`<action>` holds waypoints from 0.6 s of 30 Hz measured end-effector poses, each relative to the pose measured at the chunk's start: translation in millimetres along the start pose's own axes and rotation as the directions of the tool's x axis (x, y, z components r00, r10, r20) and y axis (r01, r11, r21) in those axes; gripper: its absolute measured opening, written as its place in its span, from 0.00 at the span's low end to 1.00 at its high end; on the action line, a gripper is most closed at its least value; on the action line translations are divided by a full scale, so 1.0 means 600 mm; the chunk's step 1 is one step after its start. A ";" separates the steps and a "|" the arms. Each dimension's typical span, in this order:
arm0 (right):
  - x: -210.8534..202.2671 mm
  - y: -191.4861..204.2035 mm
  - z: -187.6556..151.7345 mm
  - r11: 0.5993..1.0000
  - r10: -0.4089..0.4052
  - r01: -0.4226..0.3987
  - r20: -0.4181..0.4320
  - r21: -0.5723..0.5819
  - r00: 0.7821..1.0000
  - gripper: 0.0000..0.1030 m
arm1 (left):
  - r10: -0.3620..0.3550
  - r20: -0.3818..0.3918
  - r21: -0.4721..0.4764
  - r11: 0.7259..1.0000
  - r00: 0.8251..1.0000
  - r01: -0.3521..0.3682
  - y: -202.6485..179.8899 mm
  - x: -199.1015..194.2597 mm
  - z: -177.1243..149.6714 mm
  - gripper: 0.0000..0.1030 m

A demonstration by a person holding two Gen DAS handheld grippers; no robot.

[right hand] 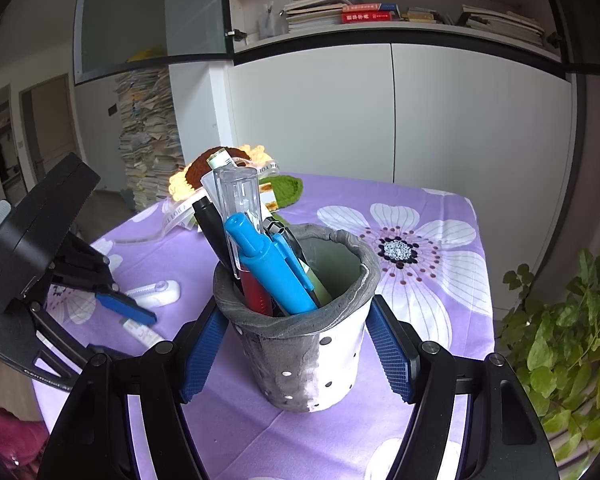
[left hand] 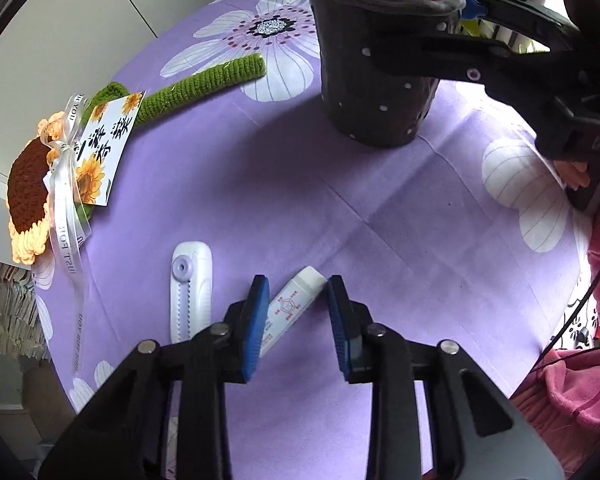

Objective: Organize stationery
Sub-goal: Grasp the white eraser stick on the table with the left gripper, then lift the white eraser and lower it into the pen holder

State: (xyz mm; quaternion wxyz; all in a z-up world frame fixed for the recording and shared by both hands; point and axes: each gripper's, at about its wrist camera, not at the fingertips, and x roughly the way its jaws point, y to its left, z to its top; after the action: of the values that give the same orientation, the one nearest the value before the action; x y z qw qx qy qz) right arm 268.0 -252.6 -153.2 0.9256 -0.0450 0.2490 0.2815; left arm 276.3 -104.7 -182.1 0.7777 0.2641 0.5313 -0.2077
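Low in the left wrist frame, the white eraser (left hand: 290,312) lies on the counter (left hand: 380,220), long axis slanting toward upper right, between the gaping left tool (left hand: 298,328). The right tool (right hand: 296,352) straddles the pen holder (right hand: 304,356), spread wide.

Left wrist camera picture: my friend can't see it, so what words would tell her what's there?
Open left tongs straddle a small white tube lying on a purple flowered tablecloth, with a white correction tape beside it. Farther back, the right tongs reach around a dark pen cup, and a crocheted sunflower lies left.
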 end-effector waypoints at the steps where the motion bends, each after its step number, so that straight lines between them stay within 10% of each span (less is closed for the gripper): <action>1: 0.000 0.000 0.000 1.000 -0.001 0.001 0.000 0.000 1.000 0.69 | -0.002 -0.003 -0.001 1.000 1.000 0.002 0.000 -0.001 -0.002 0.26; 18: 0.000 -0.001 0.000 1.000 -0.002 0.002 0.000 0.002 1.000 0.69 | -0.043 0.116 -0.154 0.986 0.992 0.061 -0.029 -0.100 -0.041 0.13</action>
State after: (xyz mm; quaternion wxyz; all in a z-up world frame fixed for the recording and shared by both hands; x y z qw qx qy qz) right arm 268.4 -252.9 -153.5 0.9259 -0.0444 0.2491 0.2806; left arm 226.9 -99.9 -136.3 0.8190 0.1759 0.5083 -0.1998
